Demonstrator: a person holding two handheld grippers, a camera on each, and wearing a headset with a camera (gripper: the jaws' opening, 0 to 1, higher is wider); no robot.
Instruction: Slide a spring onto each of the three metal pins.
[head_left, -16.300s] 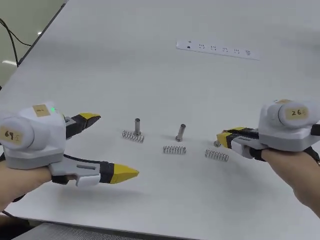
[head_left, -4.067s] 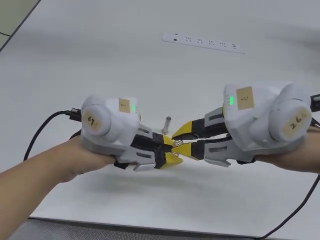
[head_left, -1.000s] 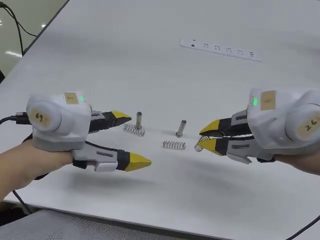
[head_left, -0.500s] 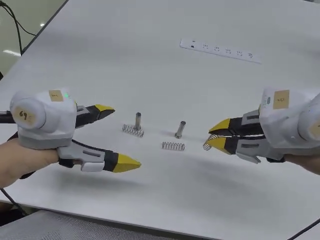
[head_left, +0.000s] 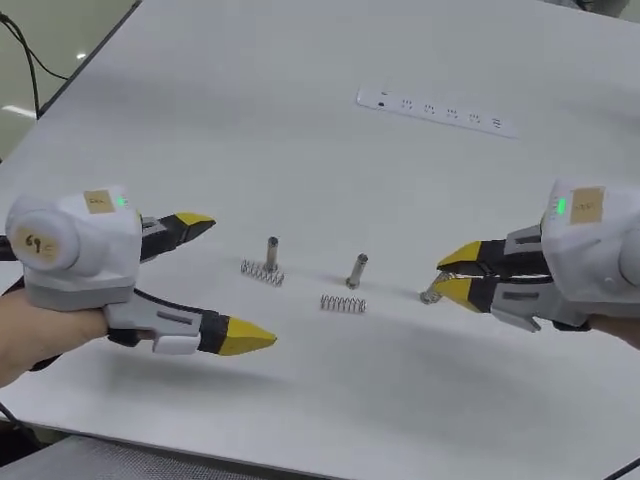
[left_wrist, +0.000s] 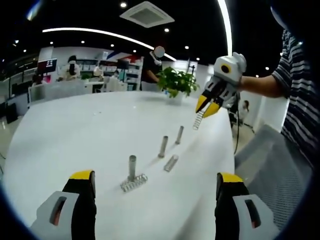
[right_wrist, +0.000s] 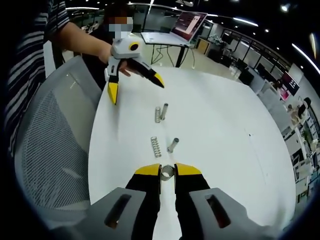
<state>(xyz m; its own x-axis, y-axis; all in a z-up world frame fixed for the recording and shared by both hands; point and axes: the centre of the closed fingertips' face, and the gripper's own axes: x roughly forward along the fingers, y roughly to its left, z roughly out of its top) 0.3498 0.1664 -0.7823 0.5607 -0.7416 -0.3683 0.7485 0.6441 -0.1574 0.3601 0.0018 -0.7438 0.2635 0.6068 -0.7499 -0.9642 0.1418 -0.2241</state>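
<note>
Springs (head_left: 343, 303) — two lie loose beside the pins (left_wrist: 163, 146), none threaded; the right gripper (head_left: 442, 277) pinches the third spring (left_wrist: 198, 120), the left gripper (head_left: 243, 279) gapes empty — all three pending.

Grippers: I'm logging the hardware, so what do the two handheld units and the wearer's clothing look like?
The left gripper and the right gripper each have a rounded white body with a green light and tan handwritten labels, and black fingers with yellow tips. The person wears a striped shirt.
</note>
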